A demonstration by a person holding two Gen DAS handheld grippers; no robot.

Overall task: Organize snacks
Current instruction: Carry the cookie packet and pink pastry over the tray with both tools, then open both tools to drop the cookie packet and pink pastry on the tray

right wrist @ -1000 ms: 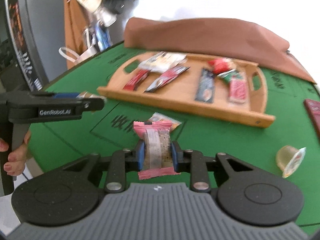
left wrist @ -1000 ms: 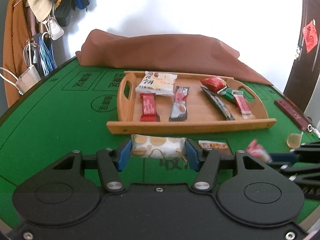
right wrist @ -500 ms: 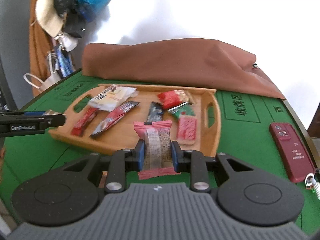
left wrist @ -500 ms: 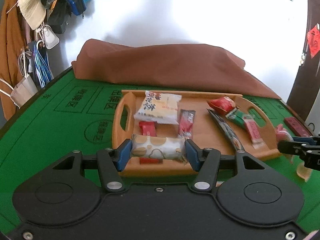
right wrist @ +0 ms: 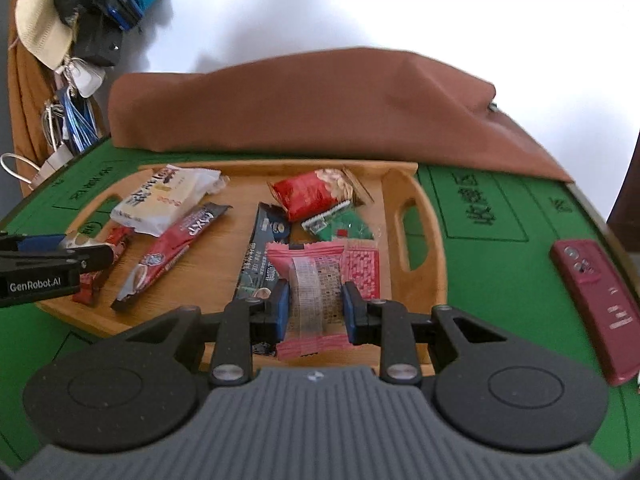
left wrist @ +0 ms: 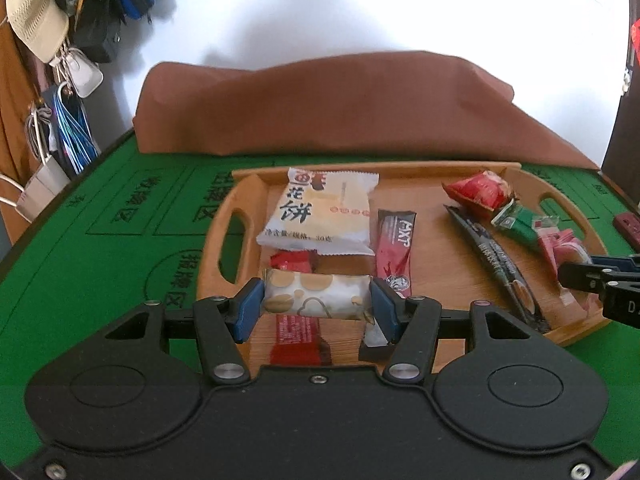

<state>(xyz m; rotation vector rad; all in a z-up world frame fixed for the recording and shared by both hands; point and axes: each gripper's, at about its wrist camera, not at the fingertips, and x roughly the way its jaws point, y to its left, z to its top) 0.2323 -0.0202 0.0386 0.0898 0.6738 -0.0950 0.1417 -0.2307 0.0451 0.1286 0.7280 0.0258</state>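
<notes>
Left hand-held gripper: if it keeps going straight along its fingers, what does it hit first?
Probably the red bar packet lying on the wooden tray, right below the cream snack pack that the left hand-held gripper holds; depth is unclear.

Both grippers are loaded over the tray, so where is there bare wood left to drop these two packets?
The widest bare patch of the wooden tray lies between the red coffee stick and the black stick. A narrower strip runs along the left handle slot, beside the white cake packet. The right end is crowded: red bag, green packet, pink packet.
</notes>
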